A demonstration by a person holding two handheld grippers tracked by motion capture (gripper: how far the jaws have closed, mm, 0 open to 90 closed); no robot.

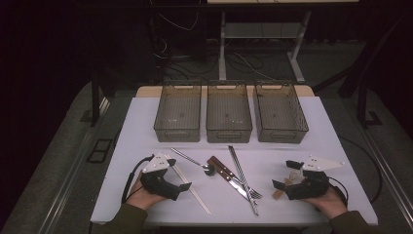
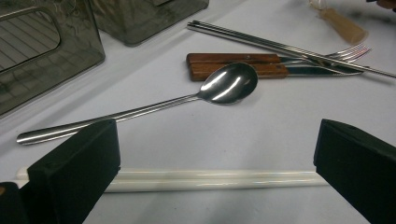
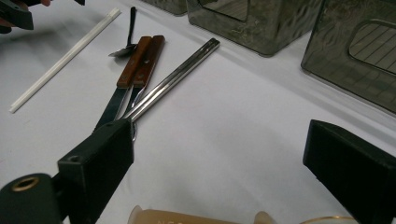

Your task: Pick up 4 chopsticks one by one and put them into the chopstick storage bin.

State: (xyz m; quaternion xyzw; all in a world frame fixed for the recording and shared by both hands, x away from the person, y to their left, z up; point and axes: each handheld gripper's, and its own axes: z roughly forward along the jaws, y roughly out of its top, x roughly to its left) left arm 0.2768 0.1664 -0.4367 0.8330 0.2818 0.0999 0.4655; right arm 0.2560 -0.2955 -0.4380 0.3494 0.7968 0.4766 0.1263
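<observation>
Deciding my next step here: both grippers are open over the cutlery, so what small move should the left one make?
Probably lower the left gripper and close on the white chopsticks: they lie crosswise between its open fingers, untouched.

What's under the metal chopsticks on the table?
The metal chopsticks lie across the wooden-handled knife and fork, over their metal ends near the fork tines. Where the blade runs beneath them is covered. Their far ends rest on the bare table.
</observation>
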